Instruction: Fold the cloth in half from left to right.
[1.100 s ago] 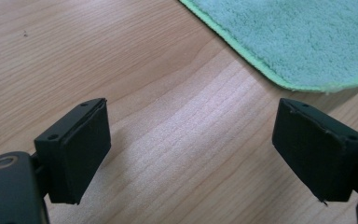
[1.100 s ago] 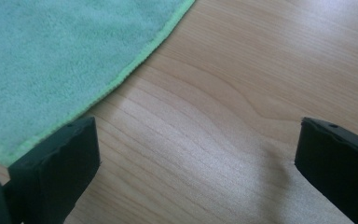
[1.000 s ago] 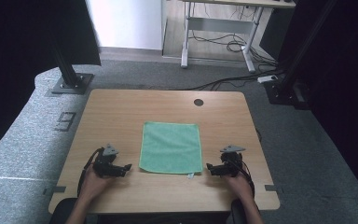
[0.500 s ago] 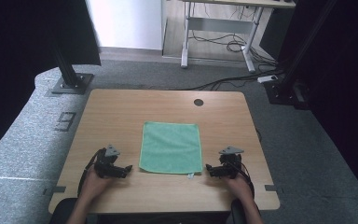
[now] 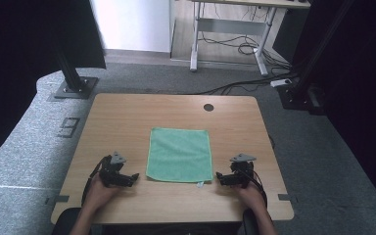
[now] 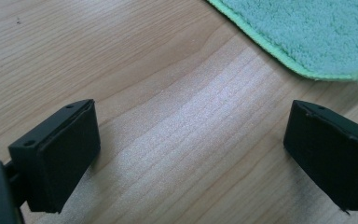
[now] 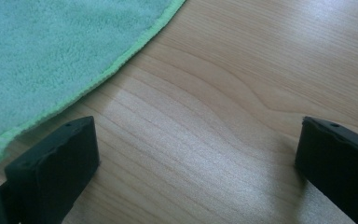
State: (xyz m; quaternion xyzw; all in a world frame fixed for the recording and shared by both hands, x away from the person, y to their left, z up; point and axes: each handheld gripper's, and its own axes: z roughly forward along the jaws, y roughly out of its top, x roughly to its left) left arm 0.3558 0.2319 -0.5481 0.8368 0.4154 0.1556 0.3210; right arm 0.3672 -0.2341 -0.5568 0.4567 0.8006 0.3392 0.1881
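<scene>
Green cloth [image 5: 179,154] lies spread flat, roughly square, on the middle of the wooden counter [image 5: 127,117], towards the person's side. A small pale tag [image 5: 199,184] sticks out from its near edge by the right corner; any writing on it is too small to read.

Left hand-held gripper [image 5: 133,177] rests low over the counter just beside the cloth's near left corner, apart from it. In the left gripper view its jaws stand wide apart with only bare wood between them, and the cloth [image 6: 307,32] sits ahead and to the upper right, its stitched hem curving round the corner, untouched.

Right hand-held gripper [image 5: 220,177] sits just beside the cloth's near right corner, also apart from it. In the right gripper view its jaws are likewise spread wide over bare wood, holding nothing, with the cloth [image 7: 51,51] ahead at the upper left; the left jaw stands close to the hem, though whether it touches cannot be told.

Both grippers point inward towards each other, with the cloth's near edge between them. A round dark hole [image 5: 208,107] marks the counter's far side.
</scene>
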